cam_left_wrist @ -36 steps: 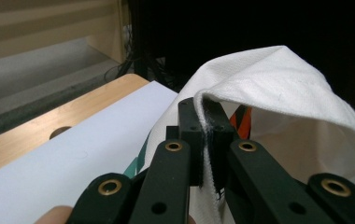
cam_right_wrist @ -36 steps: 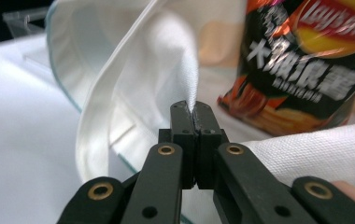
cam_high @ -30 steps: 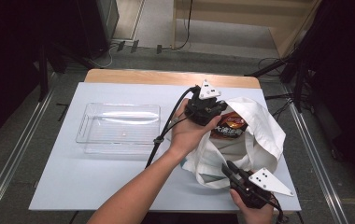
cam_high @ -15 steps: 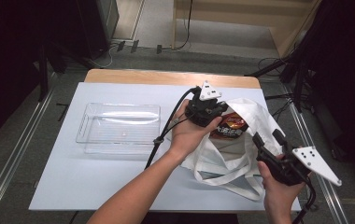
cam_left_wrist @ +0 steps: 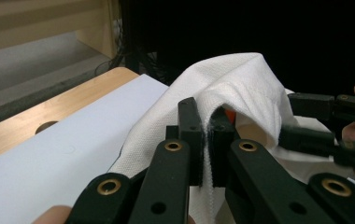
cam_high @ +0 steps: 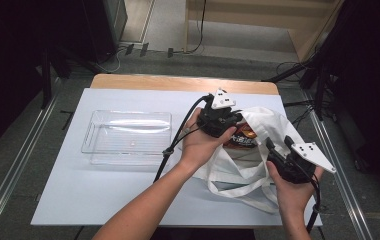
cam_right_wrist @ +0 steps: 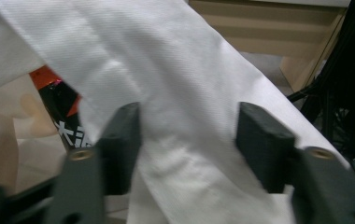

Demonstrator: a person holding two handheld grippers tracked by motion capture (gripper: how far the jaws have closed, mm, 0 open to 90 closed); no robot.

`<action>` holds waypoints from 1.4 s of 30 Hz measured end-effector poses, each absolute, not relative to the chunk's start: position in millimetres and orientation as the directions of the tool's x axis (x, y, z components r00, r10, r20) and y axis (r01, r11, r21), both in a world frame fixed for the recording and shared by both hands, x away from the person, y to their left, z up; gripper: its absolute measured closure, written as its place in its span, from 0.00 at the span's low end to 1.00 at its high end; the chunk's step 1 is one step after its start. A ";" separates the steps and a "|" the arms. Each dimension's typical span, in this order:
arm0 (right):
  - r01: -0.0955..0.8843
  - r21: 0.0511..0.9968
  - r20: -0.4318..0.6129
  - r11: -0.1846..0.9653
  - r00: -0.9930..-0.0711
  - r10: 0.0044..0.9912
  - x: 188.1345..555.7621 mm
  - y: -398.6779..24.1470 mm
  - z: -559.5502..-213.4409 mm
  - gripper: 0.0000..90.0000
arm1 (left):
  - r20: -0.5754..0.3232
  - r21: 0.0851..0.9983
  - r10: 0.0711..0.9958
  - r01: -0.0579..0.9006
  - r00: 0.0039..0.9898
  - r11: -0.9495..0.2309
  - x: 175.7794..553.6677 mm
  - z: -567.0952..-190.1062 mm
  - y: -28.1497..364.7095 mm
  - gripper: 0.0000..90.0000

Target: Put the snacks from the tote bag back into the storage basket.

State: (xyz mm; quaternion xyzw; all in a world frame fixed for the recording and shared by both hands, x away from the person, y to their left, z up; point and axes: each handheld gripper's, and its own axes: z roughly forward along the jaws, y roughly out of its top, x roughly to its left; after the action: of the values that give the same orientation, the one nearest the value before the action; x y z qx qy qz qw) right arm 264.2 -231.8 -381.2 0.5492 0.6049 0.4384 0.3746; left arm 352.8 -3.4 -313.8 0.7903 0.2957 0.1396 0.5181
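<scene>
A white cloth tote bag [cam_high: 258,125] lies at the right of the white-covered table [cam_high: 103,200]. An orange and black snack packet [cam_high: 240,137] shows in its mouth. My left gripper [cam_high: 218,117] is shut on the bag's upper rim; in the left gripper view the pads [cam_left_wrist: 189,140] pinch a fold of the bag [cam_left_wrist: 241,79]. My right gripper [cam_high: 278,144] sits at the bag's right side. Its jaws have just been closing. A band of the bag [cam_right_wrist: 189,102] lies between the pads [cam_right_wrist: 264,140], with gaps on both sides. The packet [cam_right_wrist: 63,116] shows to the left of them.
An empty clear plastic tray [cam_high: 128,137] stands left of the bag. A black cable [cam_high: 178,140] runs from the left gripper across the table toward the front. The wooden table edge [cam_high: 178,82] lies at the back, and metal rails run along both sides.
The right hand has moved from the bag's lower front edge out to the right and up, and now sits at the bag's right side. The left gripper has kept still, holding the rim.
</scene>
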 end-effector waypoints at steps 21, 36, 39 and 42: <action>0.267 0.963 0.106 -0.042 -0.230 0.967 260.2 -221.1 -371.7 0.08 | -0.104 0.906 0.605 0.326 0.790 -0.271 350.2 -315.4 -2.3 0.99; 0.222 0.974 -0.027 0.046 -0.091 0.996 254.5 -216.9 -387.6 0.57 | -0.094 0.906 0.582 0.313 0.807 -0.287 348.4 -315.0 -1.1 0.98; 0.204 0.978 -0.008 0.037 -0.140 0.990 251.7 -224.4 -382.8 0.88 | -0.073 0.909 0.574 0.291 0.816 -0.299 344.2 -315.6 -4.1 0.96; 0.214 0.977 0.056 -0.020 -0.166 0.985 254.8 -234.0 -376.5 0.95 | -0.062 0.912 0.571 0.279 0.818 -0.300 340.7 -317.7 -4.1 0.89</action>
State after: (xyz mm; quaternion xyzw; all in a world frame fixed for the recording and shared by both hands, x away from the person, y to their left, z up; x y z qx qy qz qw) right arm 254.8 -234.0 -376.5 0.5150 0.5817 0.4945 0.3897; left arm 340.7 -4.1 -317.7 0.7943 0.2675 0.1388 0.5274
